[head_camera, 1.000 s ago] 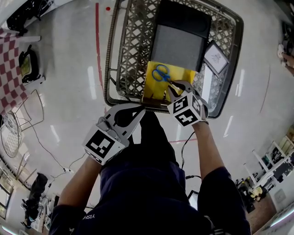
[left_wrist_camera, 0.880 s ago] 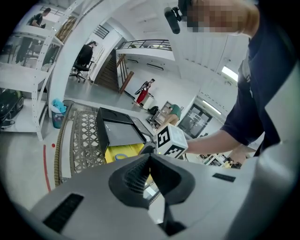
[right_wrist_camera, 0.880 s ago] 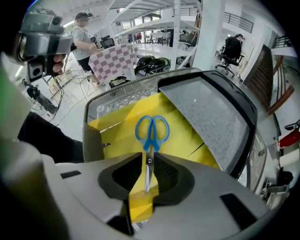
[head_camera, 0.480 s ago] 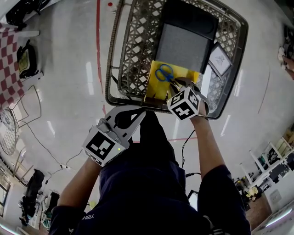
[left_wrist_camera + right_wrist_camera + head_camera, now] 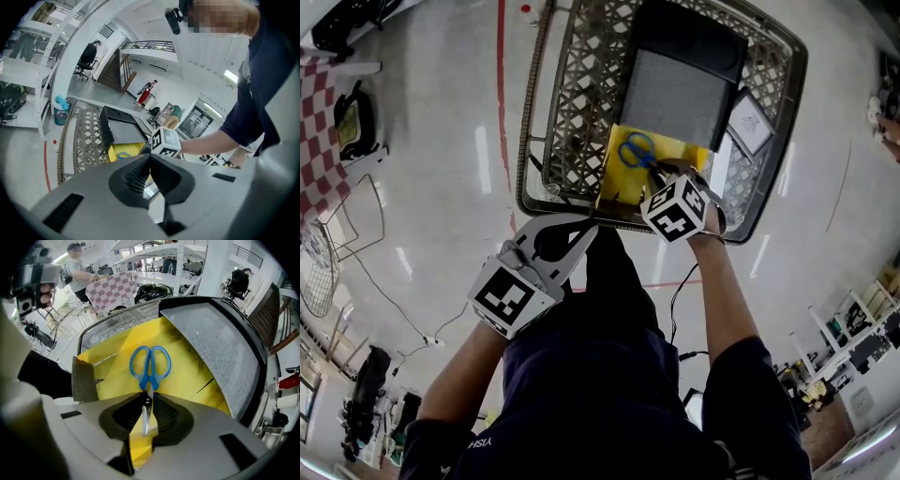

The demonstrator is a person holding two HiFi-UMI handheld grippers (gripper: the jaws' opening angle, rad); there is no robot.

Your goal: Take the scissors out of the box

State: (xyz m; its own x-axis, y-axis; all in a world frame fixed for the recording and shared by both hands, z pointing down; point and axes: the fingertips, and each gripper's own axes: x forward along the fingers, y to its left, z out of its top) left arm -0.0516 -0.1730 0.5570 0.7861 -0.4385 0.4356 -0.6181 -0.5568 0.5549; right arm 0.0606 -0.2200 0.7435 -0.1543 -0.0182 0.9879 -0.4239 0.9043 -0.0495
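Observation:
Blue-handled scissors (image 5: 635, 150) lie on the yellow lining of an open box (image 5: 675, 152) inside a wire basket (image 5: 572, 103). The box's grey-padded black lid (image 5: 680, 89) stands open behind them. My right gripper (image 5: 662, 172) reaches over the box's near edge. In the right gripper view the right gripper (image 5: 146, 399) is shut on the scissors' (image 5: 150, 363) metal blades, the handles pointing away over the yellow box (image 5: 192, 376). My left gripper (image 5: 587, 225) hangs back by the person's body, outside the basket. The left gripper (image 5: 150, 157) is shut with nothing in it.
A small white framed card (image 5: 749, 119) leans in the basket beside the box. The basket stands on a glossy white floor with a red line (image 5: 500, 84). A checkered cloth (image 5: 314, 141) and wire racks lie far left. Another person (image 5: 77, 263) stands in the background.
My right gripper has pushed a little further over the box edge toward the scissors. The left gripper has stayed where it was.

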